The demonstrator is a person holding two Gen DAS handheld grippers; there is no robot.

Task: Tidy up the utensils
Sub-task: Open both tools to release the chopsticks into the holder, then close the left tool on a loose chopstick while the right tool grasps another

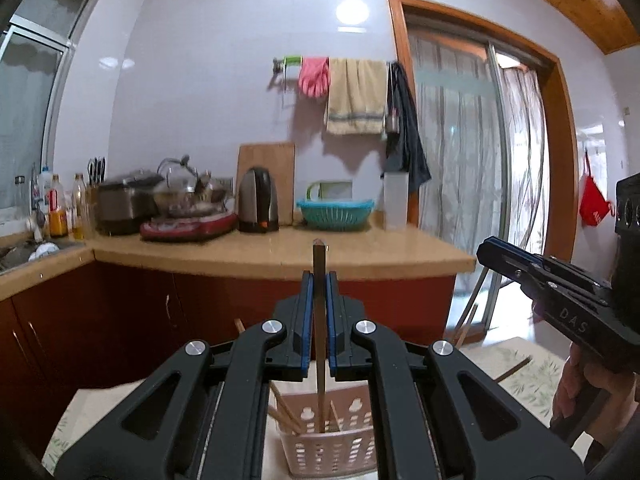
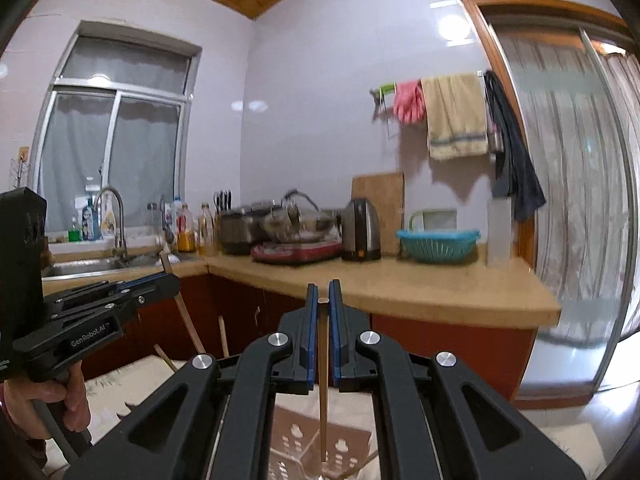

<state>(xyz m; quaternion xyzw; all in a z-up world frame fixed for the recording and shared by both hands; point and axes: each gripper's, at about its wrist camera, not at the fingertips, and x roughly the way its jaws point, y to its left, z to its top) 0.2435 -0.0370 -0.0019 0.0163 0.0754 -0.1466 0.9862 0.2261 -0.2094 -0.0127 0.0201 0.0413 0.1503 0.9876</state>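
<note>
Left tongs point(image 1: 319, 280) are clamped nearly closed on a thin, square-section wooden chopstick point(image 1: 319, 344) standing upright, its top end above the fingers and its lower end down inside a pale pink perforated basket point(image 1: 332, 444) that holds further chopsticks leaning at angles. Right tongs point(image 2: 323, 292) are likewise pinched on a second slim, light wooden stick point(image 2: 323, 392), long axis vertical, top flush between the blue pads and tip reaching down into the same basket on the patterned table point(image 1: 532, 376). A hand point(image 2: 60, 400) grips each tool's handle.
</note>
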